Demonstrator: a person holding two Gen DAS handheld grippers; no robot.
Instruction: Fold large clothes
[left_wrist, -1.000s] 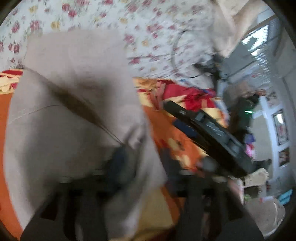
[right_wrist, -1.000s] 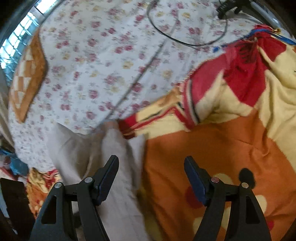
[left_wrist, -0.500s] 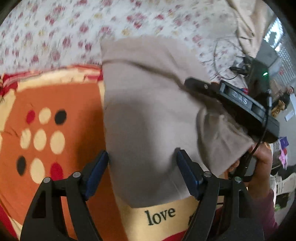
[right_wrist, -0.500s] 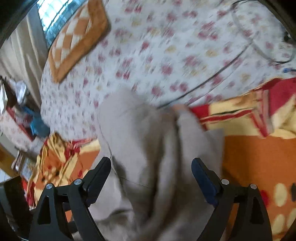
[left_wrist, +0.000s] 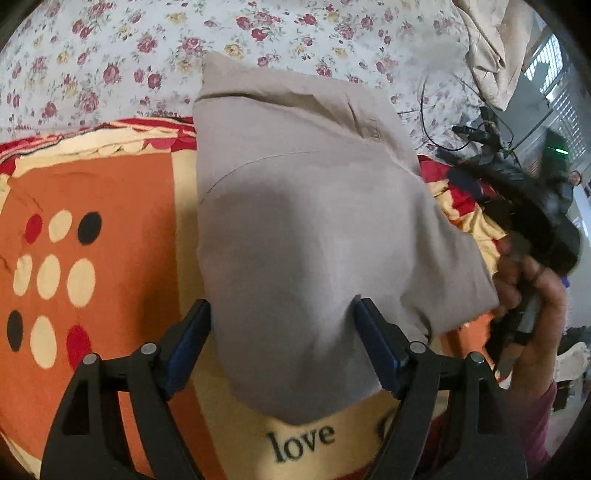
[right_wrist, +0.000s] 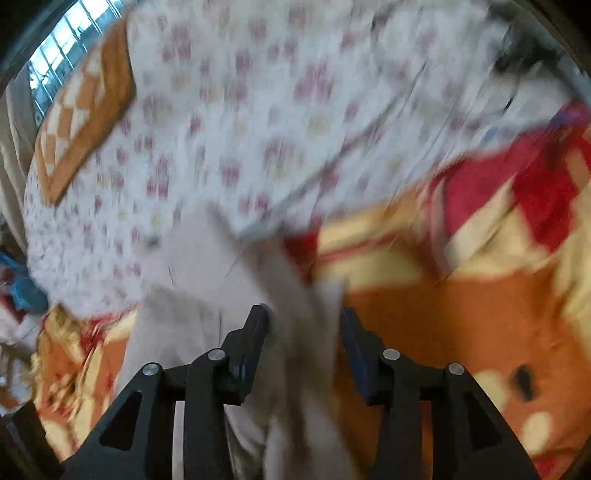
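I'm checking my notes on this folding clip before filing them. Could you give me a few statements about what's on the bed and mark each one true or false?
1. The grey garment lies partly on the orange blanket and partly on the flowered sheet. True.
2. The blanket bears the printed word "home". False: it reads "love".
3. The left gripper has its fingers spread wide, with the garment's near edge between them. True.
4. The right gripper has nothing between its fingers. False: grey cloth sits between them as they close.
5. The garment is bright blue. False: it is plain grey-beige.
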